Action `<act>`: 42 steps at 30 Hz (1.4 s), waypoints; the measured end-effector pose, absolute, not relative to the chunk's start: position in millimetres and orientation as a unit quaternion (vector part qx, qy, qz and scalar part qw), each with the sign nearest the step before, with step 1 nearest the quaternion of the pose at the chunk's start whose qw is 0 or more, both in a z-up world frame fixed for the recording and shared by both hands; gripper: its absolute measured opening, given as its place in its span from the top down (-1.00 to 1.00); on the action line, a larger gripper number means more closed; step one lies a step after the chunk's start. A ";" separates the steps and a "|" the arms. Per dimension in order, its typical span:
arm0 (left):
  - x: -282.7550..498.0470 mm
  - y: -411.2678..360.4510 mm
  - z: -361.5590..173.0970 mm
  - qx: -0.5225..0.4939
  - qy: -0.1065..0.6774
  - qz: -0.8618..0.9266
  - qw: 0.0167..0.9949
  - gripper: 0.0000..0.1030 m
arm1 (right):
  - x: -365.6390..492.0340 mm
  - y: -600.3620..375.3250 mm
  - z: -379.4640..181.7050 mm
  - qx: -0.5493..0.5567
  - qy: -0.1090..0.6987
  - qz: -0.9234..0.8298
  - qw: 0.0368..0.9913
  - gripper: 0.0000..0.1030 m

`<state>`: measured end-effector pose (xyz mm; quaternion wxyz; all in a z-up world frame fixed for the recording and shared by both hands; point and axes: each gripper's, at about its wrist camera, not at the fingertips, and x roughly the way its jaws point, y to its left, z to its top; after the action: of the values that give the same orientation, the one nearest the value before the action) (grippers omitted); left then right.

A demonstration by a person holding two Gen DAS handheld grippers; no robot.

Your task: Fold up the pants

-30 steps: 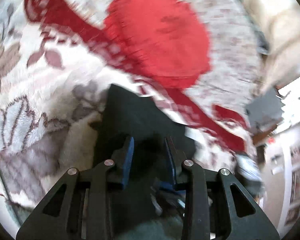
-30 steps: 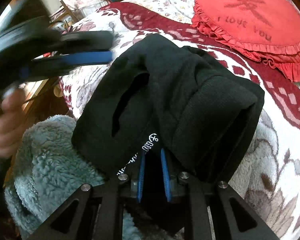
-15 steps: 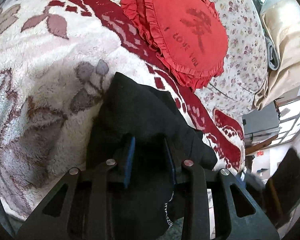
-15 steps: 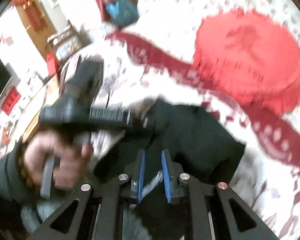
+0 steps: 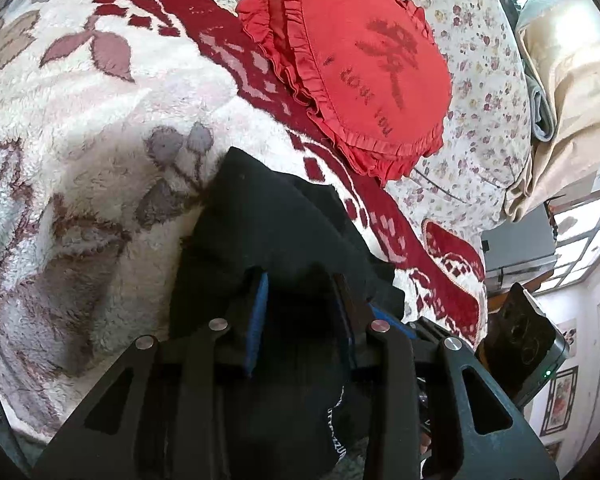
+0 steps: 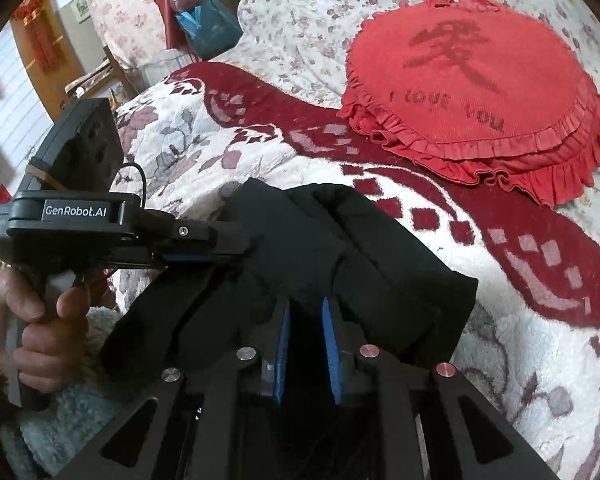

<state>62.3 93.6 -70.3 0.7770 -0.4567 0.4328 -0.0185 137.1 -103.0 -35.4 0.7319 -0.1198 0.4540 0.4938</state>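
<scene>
Left wrist view: the left gripper (image 5: 300, 300) has its jaws partly closed on the bunched black fabric pants (image 5: 268, 220), on the fleecy floral blanket (image 5: 100, 152).

Right wrist view: the right gripper (image 6: 306, 332) pinches the pants (image 6: 380, 256) narrowly; better to move both ends together, evenly.

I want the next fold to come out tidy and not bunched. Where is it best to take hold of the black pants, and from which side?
Probably the thick near edge of the black pants, coming in from the bed's near side, as the right tool and left tool already do. The bundle lies in stacked folds on the blanket, its far end pointing toward the red pillow; pinching every layer there keeps them together.
</scene>
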 end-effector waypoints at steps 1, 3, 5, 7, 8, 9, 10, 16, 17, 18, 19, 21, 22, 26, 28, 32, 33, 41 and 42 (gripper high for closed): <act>62.0 94.0 -70.5 -0.458 0.431 -0.018 0.777 0.40 | 139.4 -102.7 -36.1 -0.116 0.457 0.495 0.730 0.69; 61.3 95.0 -70.9 -0.461 0.426 -0.016 0.778 0.40 | 138.9 -102.6 -32.5 -0.116 0.464 0.491 0.728 0.69; 60.6 95.6 -71.3 -0.463 0.422 -0.012 0.779 0.40 | 136.8 -97.7 -20.6 -0.129 0.467 0.485 0.728 0.69; 60.6 96.6 -72.2 -0.467 0.418 -0.011 0.779 0.40 | 132.8 -92.0 -2.2 -0.130 0.444 0.490 0.739 0.69; 60.7 96.6 -72.3 -0.469 0.418 -0.010 0.778 0.40 | 130.5 -88.5 6.2 -0.133 0.430 0.492 0.745 0.69; 61.0 97.0 -72.4 -0.469 0.419 -0.011 0.778 0.40 | 129.2 -83.4 10.5 -0.142 0.422 0.489 0.750 0.69; 61.1 97.0 -72.2 -0.469 0.419 -0.012 0.777 0.38 | 129.0 -78.4 10.7 -0.153 0.419 0.482 0.754 0.67; 61.2 95.8 -70.7 -0.462 0.423 -0.018 0.780 0.38 | 137.3 -63.0 -41.2 -0.224 0.421 0.442 0.760 0.66; 61.4 95.9 -71.0 -0.462 0.423 -0.018 0.779 0.38 | 138.3 -63.7 -39.3 -0.218 0.427 0.439 0.760 0.66; 61.3 96.2 -71.0 -0.463 0.423 -0.018 0.779 0.38 | 137.9 -63.7 -34.9 -0.219 0.430 0.438 0.759 0.66; 60.6 96.5 -70.6 -0.463 0.422 -0.017 0.779 0.38 | 136.4 -64.6 -28.2 -0.222 0.429 0.440 0.757 0.66; 60.6 96.5 -70.4 -0.464 0.422 -0.017 0.778 0.38 | 131.4 -74.1 -8.8 -0.215 0.412 0.453 0.761 0.66; 60.6 96.7 -70.4 -0.464 0.422 -0.017 0.779 0.38 | 129.0 -81.7 0.6 -0.208 0.396 0.458 0.768 0.66; 61.4 95.5 -70.1 -0.460 0.423 -0.019 0.780 0.38 | 142.8 -104.5 -30.5 -0.203 0.455 0.426 0.755 0.62; 61.2 94.7 -68.3 -0.452 0.424 -0.017 0.784 0.38 | 143.9 -114.2 -42.6 -0.181 0.441 0.444 0.759 0.63; 60.3 95.5 -68.6 -0.454 0.422 -0.017 0.784 0.35 | 142.6 -113.0 -30.7 -0.162 0.455 0.427 0.764 0.63; 59.6 96.4 -69.0 -0.458 0.420 -0.017 0.783 0.35 | 137.1 -110.8 -23.4 -0.170 0.450 0.428 0.765 0.63; 59.9 94.8 -69.0 -0.457 0.419 -0.017 0.784 0.32 | 63.1 -107.0 -12.8 -0.235 0.450 0.500 0.702 0.59; 60.3 94.0 -68.9 -0.457 0.420 -0.019 0.784 0.31 | 60.3 -104.5 -36.9 -0.265 0.479 0.485 0.682 0.58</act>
<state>60.3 94.0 -68.9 0.7836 -0.4571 0.4204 -0.0190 60.3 -104.5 -36.9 0.6819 -0.2652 0.4788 0.4852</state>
